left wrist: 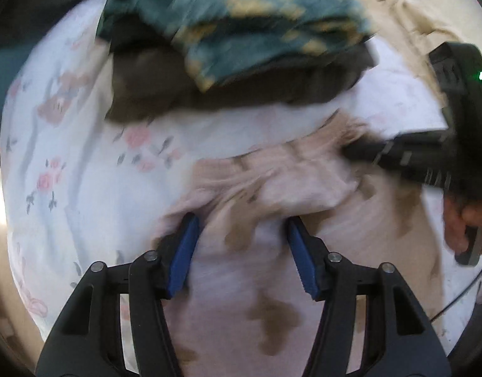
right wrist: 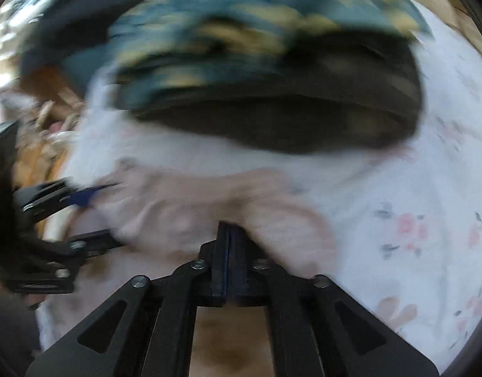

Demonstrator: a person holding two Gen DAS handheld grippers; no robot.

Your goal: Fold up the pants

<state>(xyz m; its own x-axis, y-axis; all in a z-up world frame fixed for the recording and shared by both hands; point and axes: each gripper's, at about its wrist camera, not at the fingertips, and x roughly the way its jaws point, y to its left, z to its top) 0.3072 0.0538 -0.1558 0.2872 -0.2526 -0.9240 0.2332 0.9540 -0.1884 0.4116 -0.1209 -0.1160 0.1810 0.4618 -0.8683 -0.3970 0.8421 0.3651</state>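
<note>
While the pale pink pants (left wrist: 272, 188) lie bunched on the floral sheet (left wrist: 68, 157) below a stack of folded clothes (left wrist: 241, 47), no tidy fold shows yet. Left gripper (left wrist: 244, 229) stands apart over the cloth; right gripper (right wrist: 230, 229) is closed, seemingly pinching the waistband edge. Most folding likely remains.

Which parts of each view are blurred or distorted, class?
Left wrist view: the teal patterned cloth smears with motion blur, the left gripper stays sharp, the fisheye bends the edges. Right wrist view: blur throughout, even on the pink pants; only the right gripper looks crisp.
</note>
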